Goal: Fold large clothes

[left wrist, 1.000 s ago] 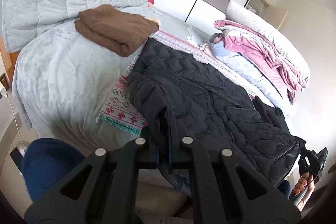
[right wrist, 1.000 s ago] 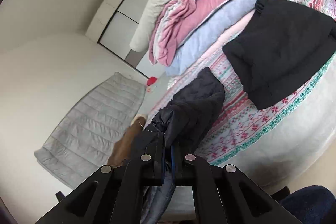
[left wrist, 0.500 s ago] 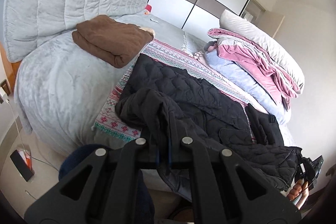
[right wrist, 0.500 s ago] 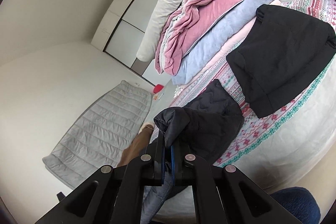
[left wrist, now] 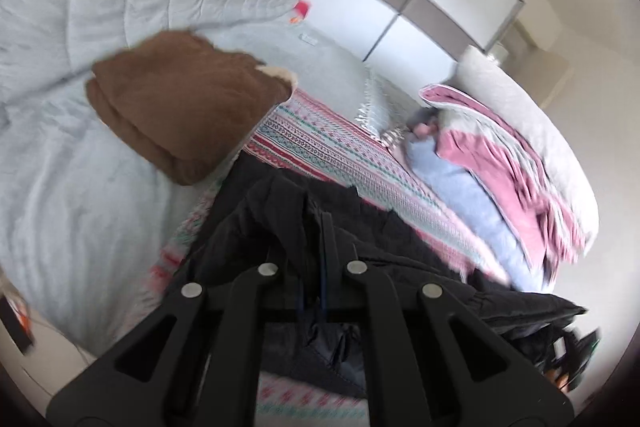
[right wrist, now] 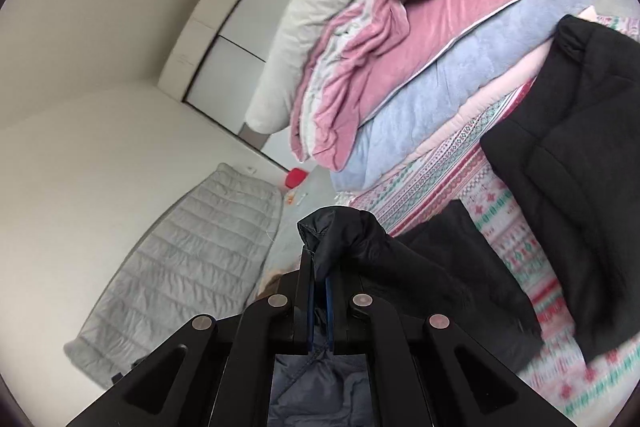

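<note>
The left claw [left wrist: 314,259] is pinching a fold of the black quilted jacket [left wrist: 256,227], and the right claw [right wrist: 320,283] is pinching another bunched edge of it. The jacket is lying across the patterned blanket [left wrist: 320,147] on the bed [left wrist: 80,167], beside a folded brown garment [left wrist: 180,107], with a heap of pink and blue bedding [right wrist: 420,67] beyond the blanket.

Bare grey bedcover [left wrist: 80,187] lies open left; brown folded garment [left wrist: 180,115] and stacked blankets [left wrist: 500,187] flank the patterned blanket [left wrist: 320,151]
</note>
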`<state>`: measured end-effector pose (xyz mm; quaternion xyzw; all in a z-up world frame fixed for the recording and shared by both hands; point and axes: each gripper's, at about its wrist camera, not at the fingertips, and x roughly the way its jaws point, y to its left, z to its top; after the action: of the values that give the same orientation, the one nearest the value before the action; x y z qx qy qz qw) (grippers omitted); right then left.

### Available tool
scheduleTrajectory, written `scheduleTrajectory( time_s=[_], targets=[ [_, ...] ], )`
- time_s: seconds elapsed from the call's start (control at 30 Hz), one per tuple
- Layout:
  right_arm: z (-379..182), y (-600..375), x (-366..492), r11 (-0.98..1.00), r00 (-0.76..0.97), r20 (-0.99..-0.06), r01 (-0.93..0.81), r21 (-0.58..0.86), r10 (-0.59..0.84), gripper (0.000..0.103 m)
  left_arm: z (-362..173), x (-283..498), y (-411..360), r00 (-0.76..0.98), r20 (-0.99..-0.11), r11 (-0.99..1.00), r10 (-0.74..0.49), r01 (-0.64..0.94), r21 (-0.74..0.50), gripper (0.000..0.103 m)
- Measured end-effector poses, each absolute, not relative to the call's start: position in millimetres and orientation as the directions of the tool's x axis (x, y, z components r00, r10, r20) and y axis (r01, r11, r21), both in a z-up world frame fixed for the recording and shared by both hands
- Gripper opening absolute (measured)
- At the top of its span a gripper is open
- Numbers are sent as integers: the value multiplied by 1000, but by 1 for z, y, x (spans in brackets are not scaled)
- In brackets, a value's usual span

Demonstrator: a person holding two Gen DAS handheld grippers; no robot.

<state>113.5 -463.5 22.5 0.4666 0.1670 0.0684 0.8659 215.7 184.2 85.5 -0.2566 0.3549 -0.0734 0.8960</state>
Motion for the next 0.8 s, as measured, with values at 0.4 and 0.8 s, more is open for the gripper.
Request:
scheduleTrajectory(
  time_s=[0.4, 0.8],
  targets=[
    [-110, -494, 335, 455, 779, -556, 400, 796, 289, 4, -38, 411, 132, 556, -819, 889, -140, -294, -352, 9],
    [-133, -507, 372, 440, 743, -643, 523, 730, 185, 25, -40, 442, 136, 593, -782, 903, -193, -205, -377, 47]
  ],
)
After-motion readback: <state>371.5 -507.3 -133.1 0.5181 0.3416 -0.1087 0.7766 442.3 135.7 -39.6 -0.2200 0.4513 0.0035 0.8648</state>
